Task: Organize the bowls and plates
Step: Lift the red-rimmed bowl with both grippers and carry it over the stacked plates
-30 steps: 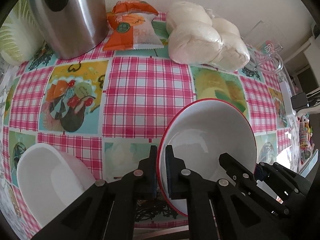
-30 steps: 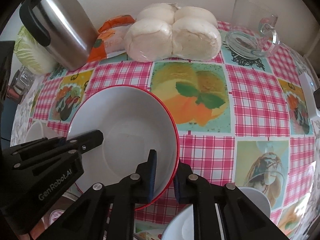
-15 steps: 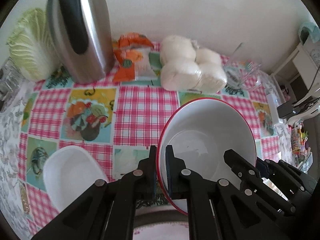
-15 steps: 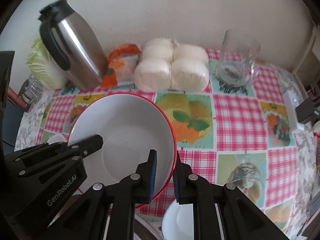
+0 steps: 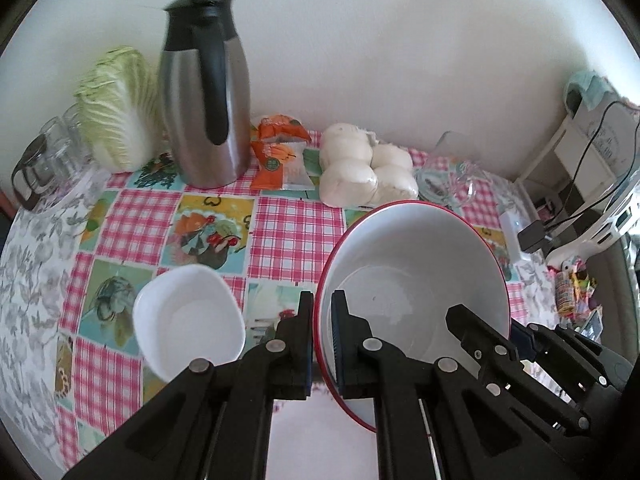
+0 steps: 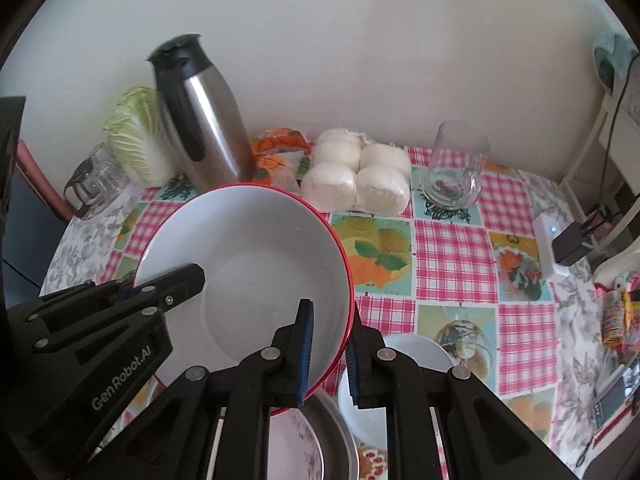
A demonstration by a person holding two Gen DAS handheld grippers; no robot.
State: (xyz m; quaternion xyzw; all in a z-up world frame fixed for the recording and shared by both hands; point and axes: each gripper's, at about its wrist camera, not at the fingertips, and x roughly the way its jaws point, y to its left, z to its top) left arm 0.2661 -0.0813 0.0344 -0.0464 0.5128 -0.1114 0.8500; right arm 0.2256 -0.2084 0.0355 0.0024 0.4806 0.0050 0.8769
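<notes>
A large white bowl with a red rim hangs above the checked tablecloth, held by both grippers. My left gripper is shut on its left rim. My right gripper is shut on its right rim. A small white bowl sits on the table left of the left gripper. Another small white bowl sits under the right gripper. A metal-rimmed plate with a floral pattern lies below the big bowl at the table's front.
At the back stand a steel thermos jug, a cabbage, an orange snack bag, bagged white buns and a glass mug. A glass cup stands at the far left. A charger and cables lie right.
Both grippers have lifted the big red-rimmed bowl up and back from the table. The table and its objects now look farther below.
</notes>
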